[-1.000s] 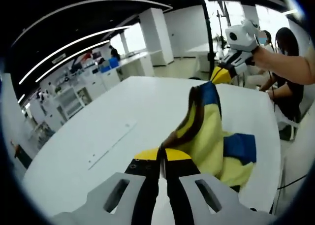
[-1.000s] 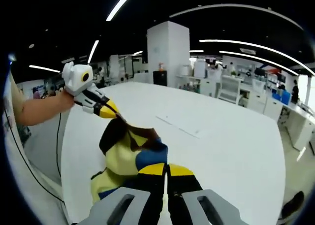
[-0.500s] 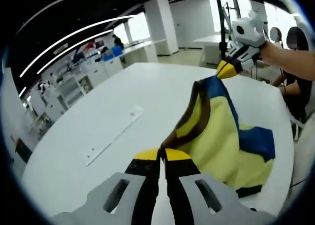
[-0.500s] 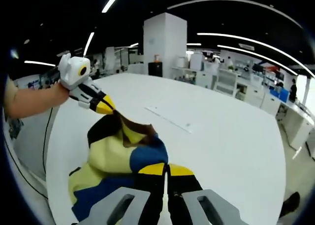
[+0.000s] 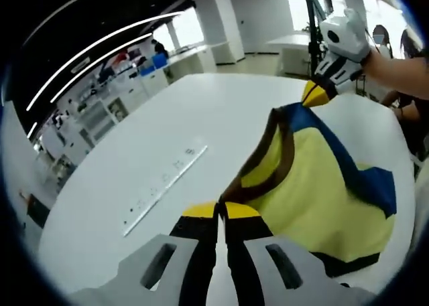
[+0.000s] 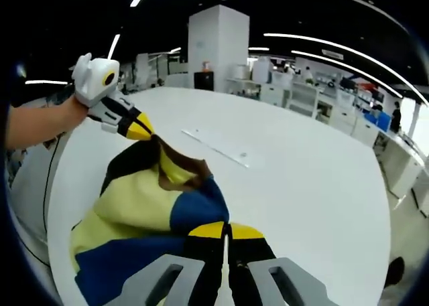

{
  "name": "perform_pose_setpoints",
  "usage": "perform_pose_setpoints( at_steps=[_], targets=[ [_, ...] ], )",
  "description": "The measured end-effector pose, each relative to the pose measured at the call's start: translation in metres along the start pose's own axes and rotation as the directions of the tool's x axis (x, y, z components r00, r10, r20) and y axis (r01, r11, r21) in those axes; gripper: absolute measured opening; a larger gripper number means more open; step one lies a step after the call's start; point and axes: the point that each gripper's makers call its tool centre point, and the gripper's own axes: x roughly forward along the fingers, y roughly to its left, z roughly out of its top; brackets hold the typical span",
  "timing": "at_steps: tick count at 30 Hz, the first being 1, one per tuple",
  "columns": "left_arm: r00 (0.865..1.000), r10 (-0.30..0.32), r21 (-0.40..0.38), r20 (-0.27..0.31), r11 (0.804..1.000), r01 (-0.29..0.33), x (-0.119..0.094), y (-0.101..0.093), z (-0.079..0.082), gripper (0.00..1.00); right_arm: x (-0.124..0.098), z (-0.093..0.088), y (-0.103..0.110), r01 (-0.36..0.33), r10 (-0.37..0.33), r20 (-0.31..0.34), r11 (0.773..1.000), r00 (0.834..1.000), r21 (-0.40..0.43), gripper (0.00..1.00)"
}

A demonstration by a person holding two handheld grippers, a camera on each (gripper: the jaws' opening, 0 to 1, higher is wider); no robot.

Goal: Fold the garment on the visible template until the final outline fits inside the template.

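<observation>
Hanging between the two grippers, the garment (image 5: pixel 315 179) is spreading out over the white surface (image 5: pixel 134 165), its lower part resting on the surface near the edge. Fabric is looking soft & matte: big pale-yellow panel, blue blocks along one side, brown band w/ dark trim running along the raised edge. Left gripper (image 5: pixel 220 211) is pinching the brown-trimmed edge, fingers (image 5: pixel 200 215) together on the cloth, yellow-tipped over black. In the right gripper view, right gripper (image 6: pixel 225 231) is doing the same at a blue patch, fingers (image 6: pixel 247 234) clamped on the garment. Each gripper is also showing up in the other's view: white body, black-yellow tip, held by a person's hand (image 5: pixel 385 58). Cloth is sagging in loose folds between the two grips. A thin flat white strip, prob. the template (image 5: pixel 164 185), is lying on the bare surface beside the garment, apart from it. Surface is smooth, glossy, rounded at the edges.
</observation>
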Motion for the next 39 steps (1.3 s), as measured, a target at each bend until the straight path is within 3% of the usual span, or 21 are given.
perform_pose_setpoints(
  at_steps=[6,14,17,25,28,31,36,39],
  targets=[
    [1.000,0.000,-0.006,-0.024,1.000,-0.001,0.015,0.007,-0.001,0.00,0.013,-0.012,-0.009,0.008,-0.008,-0.048,1.000,0.999,-0.001,0.00],
    [0.995,-0.025,-0.005,-0.092,1.000,0.025,0.037,0.002,-0.019,0.00,0.032,-0.028,-0.016,0.009,-0.010,-0.118,1.000,0.993,-0.006,0.00],
    [0.994,-0.033,-0.038,-0.103,0.999,0.030,0.042,0.005,-0.024,0.00,0.039,-0.036,-0.016,0.006,-0.004,-0.148,1.000,0.989,0.011,0.00],
    [0.991,-0.041,-0.070,-0.125,0.997,0.032,0.046,0.008,-0.028,0.02,0.048,-0.033,-0.015,0.007,-0.005,-0.157,1.000,0.988,0.011,0.00],
    [0.991,-0.052,-0.097,-0.120,0.994,0.041,0.047,0.011,-0.029,0.09,0.049,-0.027,-0.014,0.006,-0.003,-0.136,1.000,0.991,0.022,0.00],
    [0.993,-0.053,-0.100,-0.101,0.994,0.042,0.045,0.012,-0.027,0.23,0.046,-0.024,-0.015,0.011,-0.009,-0.126,1.000,0.992,0.020,0.00],
    [0.995,-0.056,-0.125,-0.083,0.991,0.045,0.036,0.010,-0.025,0.30,0.038,-0.012,-0.021,0.053,-0.051,-0.057,0.998,0.997,0.036,0.25],
    [0.997,-0.049,-0.159,-0.052,0.986,0.041,0.031,0.012,-0.020,0.37,0.033,-0.007,-0.019,0.054,-0.053,-0.033,0.998,0.998,0.044,0.34]
  ],
)
